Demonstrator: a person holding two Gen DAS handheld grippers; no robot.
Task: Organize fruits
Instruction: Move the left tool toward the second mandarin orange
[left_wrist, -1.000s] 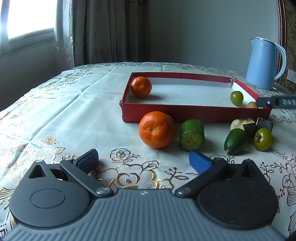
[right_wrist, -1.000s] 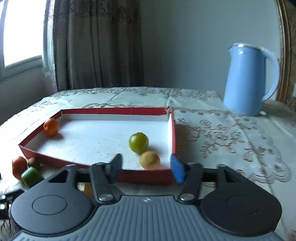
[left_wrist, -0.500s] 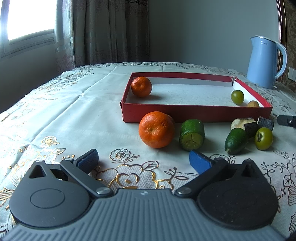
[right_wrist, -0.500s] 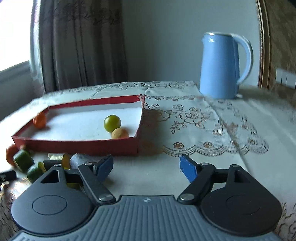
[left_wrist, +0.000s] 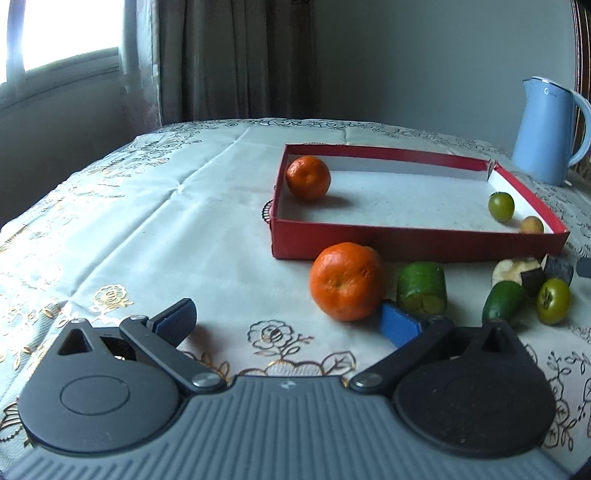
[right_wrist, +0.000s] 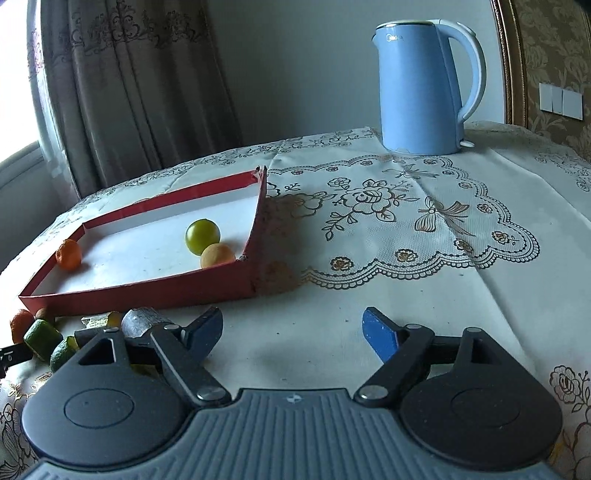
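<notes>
A: Starting at the left, where is the left gripper (left_wrist: 286, 323)?

B: Low over the near part of the surface (left_wrist: 147, 229), its fingers (left_wrist: 175, 319) spread wide and holding nothing. The loose orange (left_wrist: 345, 280) lies just ahead and a little right of centre, nearly touching the right finger pad. It looks closer and larger than a second ago, so this gripper has crept forward.

A: And beyond the orange?

B: The red tray (left_wrist: 417, 245), with another orange (left_wrist: 308, 177) in its far left corner and a green fruit (left_wrist: 501, 206) and a small tan fruit (left_wrist: 532, 225) at its right end. Right of the loose orange, along the tray's near wall, sit a cut cucumber piece (left_wrist: 421, 291), a dark green fruit (left_wrist: 504, 306), a pale slice (left_wrist: 515, 269) and a green tomato (left_wrist: 553, 301).

A: The right gripper (right_wrist: 291, 332)?

B: Also wide and empty, over bare cloth right of the tray. A second ago it faced into the tray; it has backed off and swung toward the kettle (right_wrist: 424, 88).

A: So which takes the orange?

B: The left, I'd judge; it is nearer, and a round fruit needs no alignment.
</notes>
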